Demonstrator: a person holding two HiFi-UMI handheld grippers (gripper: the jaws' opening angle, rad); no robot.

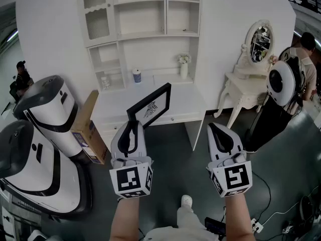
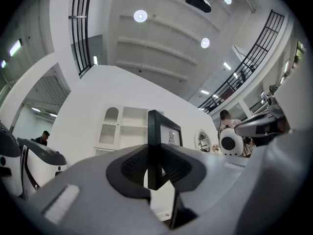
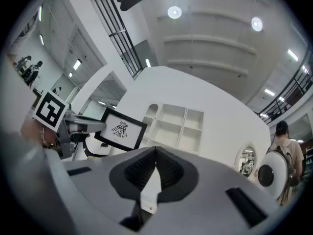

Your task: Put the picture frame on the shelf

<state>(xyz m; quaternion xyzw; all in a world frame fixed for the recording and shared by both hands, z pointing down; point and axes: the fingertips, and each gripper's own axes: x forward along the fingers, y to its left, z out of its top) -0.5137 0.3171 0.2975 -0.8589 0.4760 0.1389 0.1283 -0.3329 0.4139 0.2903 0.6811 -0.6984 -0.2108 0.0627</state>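
Your left gripper [image 1: 132, 129] has its fingers [image 2: 133, 166] clamped on the black border of the picture frame [image 1: 150, 107], near its lower corner. In the left gripper view the frame's dark edge stands upright between the two pads. The frame is in the air, tilted, over the front part of the white surface [image 1: 188, 104], and its bird drawing faces your right side. The shelf [image 1: 143, 16] stands behind the surface against the wall, well apart from the frame. Your right gripper [image 1: 216, 132] hangs beside the left one over the dark floor [image 1: 175, 159], its fingers [image 3: 171, 170] together at the tips with nothing between them. A small jar [image 1: 136, 76] and a vase [image 1: 184, 69] stand at the back of the surface.
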